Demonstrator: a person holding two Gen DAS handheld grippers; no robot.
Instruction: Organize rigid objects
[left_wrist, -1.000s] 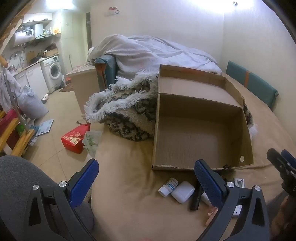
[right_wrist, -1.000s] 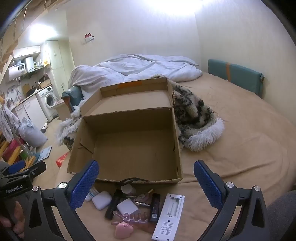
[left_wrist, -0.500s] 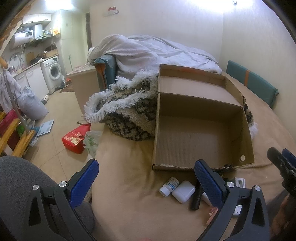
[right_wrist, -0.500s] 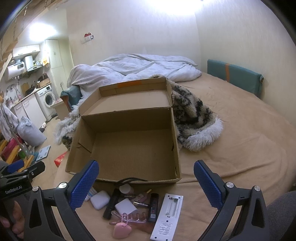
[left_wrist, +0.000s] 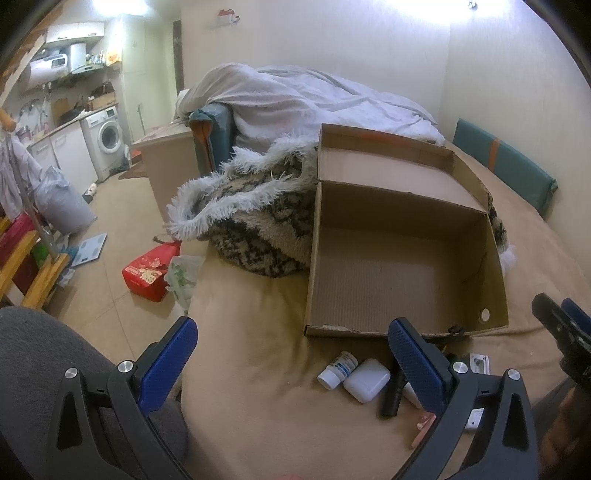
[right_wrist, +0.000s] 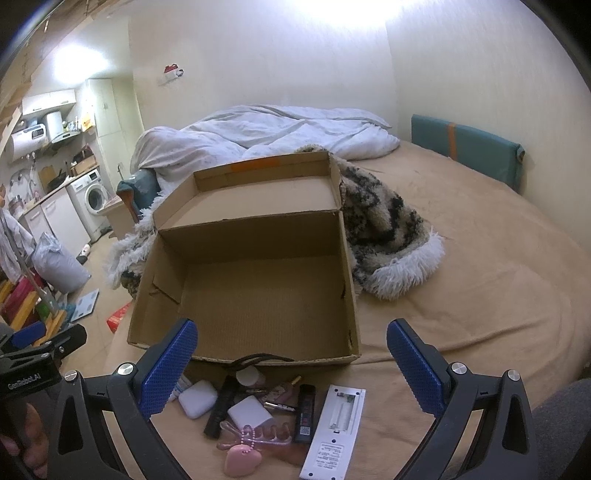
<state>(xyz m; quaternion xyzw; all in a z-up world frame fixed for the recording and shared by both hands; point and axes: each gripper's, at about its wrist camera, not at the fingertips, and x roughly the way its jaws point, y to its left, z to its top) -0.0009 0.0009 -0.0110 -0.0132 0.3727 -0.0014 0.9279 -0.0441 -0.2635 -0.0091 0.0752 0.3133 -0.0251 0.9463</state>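
Note:
An empty open cardboard box (right_wrist: 258, 295) (left_wrist: 399, 280) lies on the tan bed. In front of it lies a heap of small items: a white remote (right_wrist: 334, 428), a white earbud case (right_wrist: 197, 398) (left_wrist: 366, 380), a white block (right_wrist: 249, 411), black sticks (right_wrist: 304, 411), a pink heart charm (right_wrist: 242, 459), and a small white pill bottle (left_wrist: 338, 369). My right gripper (right_wrist: 291, 365) is open and empty above the heap. My left gripper (left_wrist: 295, 363) is open and empty, left of the heap, its right finger over some items.
A furry patterned blanket (right_wrist: 384, 229) (left_wrist: 255, 229) lies behind and beside the box. A white duvet (right_wrist: 280, 129) is heaped at the back. The bed's left edge (left_wrist: 192, 295) drops to a floor with a red bag (left_wrist: 147, 273). A teal cushion (right_wrist: 469, 151) leans on the wall.
Both views have shifted only slightly; the box and heap sit a little lower in the left wrist view. Both grippers stay open and empty.

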